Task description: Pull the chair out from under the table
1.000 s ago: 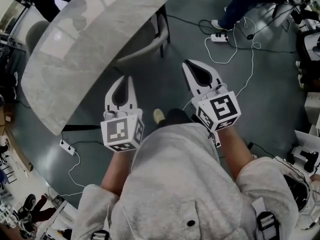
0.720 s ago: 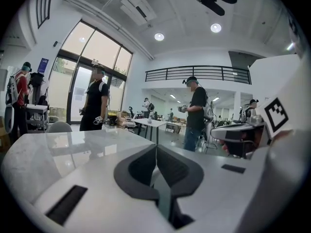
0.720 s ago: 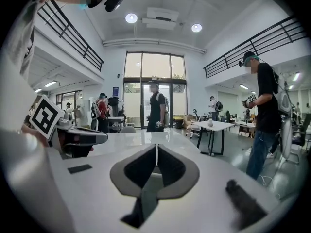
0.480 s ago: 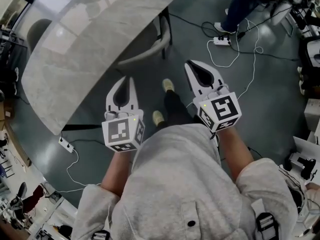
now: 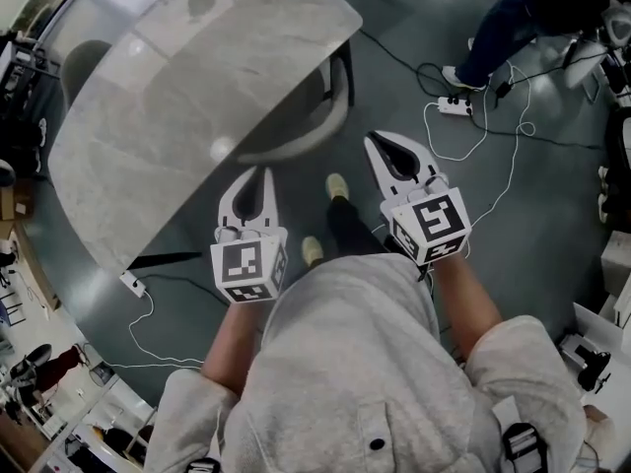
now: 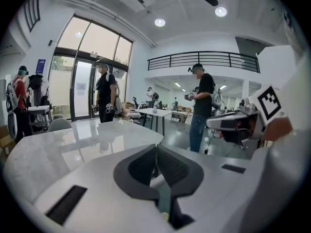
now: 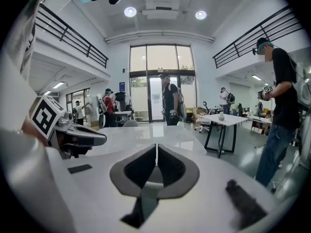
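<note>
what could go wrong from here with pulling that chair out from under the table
1. The left gripper and right gripper are both shut and empty; unless they open first, they may only nudge the chair.
2. The chair sits tucked close under the marble table, so a jaw could knock the tabletop's edge.
3. A power strip and loose white cable lie on the floor to the right, a possible trip or snag hazard when stepping back.
</note>
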Motion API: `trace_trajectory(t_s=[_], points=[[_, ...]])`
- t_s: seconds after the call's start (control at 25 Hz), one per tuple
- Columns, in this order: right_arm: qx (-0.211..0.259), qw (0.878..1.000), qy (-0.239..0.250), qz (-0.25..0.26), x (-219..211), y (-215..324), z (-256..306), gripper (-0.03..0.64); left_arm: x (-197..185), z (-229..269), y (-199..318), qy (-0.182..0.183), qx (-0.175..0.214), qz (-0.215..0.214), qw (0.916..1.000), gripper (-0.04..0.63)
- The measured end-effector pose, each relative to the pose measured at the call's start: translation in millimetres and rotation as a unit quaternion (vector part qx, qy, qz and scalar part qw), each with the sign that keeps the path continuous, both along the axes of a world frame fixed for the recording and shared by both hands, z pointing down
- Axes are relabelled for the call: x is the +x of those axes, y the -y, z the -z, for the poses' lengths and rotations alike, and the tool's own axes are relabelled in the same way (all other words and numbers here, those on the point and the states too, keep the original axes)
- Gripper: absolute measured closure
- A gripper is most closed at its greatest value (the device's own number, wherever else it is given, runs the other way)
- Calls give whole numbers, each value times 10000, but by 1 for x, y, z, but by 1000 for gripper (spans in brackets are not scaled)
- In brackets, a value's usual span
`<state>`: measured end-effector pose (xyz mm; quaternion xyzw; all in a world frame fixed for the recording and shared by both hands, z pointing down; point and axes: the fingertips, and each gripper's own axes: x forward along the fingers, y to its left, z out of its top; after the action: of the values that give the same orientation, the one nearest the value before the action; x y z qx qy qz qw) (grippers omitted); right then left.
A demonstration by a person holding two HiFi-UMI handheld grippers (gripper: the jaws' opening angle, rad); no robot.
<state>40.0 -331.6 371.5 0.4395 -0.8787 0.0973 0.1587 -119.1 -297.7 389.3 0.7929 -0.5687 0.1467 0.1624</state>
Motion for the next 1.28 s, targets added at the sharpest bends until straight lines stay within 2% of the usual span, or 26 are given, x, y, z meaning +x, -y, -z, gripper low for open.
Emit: trace_trajectory(t_s=[0.16, 0.32, 0.48, 0.52, 0.56, 0.6, 0.64, 0.68, 0.72, 0.76, 0.84, 0.96, 1.12, 1.28], points=[[-346, 9970, -259, 643, -16, 35, -30, 591, 0, -32, 33, 257, -323, -97, 9991, 577], [-723, 9863, -523, 1387, -34, 61, -62, 591, 9, -65, 61, 549, -658, -511, 9950, 575], [-1080, 9651, -864, 2223, -49, 69, -99, 589, 20, -98, 70, 718, -1035, -1138, 9855, 572], [-1182, 9573, -967, 2455, -53, 69, -109, 588, 23, -109, 69, 708, -1183, -1327, 9815, 562], [-1305, 9489, -1058, 2671, -56, 67, -120, 586, 25, -120, 68, 665, -1361, -1522, 9767, 521], [-1444, 9404, -1128, 2864, -59, 66, -130, 576, 27, -131, 67, 594, -1556, -1711, 9711, 439], [-1596, 9316, -1180, 3045, -62, 63, -140, 536, 29, -141, 65, 515, -1744, -1880, 9652, 406], [-1752, 9221, -1223, 3225, -66, 59, -150, 484, 29, -150, 62, 458, -1900, -2028, 9595, 377], [-1896, 9120, -1277, 3406, -69, 53, -159, 461, 28, -158, 59, 455, -2024, -2171, 9538, 356], [-2006, 9014, -1365, 3587, -71, 49, -169, 451, 27, -167, 56, 523, -2142, -2328, 9472, 340], [-2083, 8797, -1684, 3928, -72, 43, -189, 434, 25, -185, 49, 819, -2423, -2681, 9288, 314], [-2005, 8451, -2292, 4394, -70, 41, -219, 414, 24, -214, 45, 1260, -2826, -3128, 8980, 295], [-2082, 8006, -2586, 4989, -77, 34, -242, 402, 23, -236, 52, 1730, -3086, -3420, 8706, 297], [-1644, 7356, -3285, 5692, -74, 23, -254, 402, 25, -240, 39, 2079, -3229, -4058, 8294, 298]])
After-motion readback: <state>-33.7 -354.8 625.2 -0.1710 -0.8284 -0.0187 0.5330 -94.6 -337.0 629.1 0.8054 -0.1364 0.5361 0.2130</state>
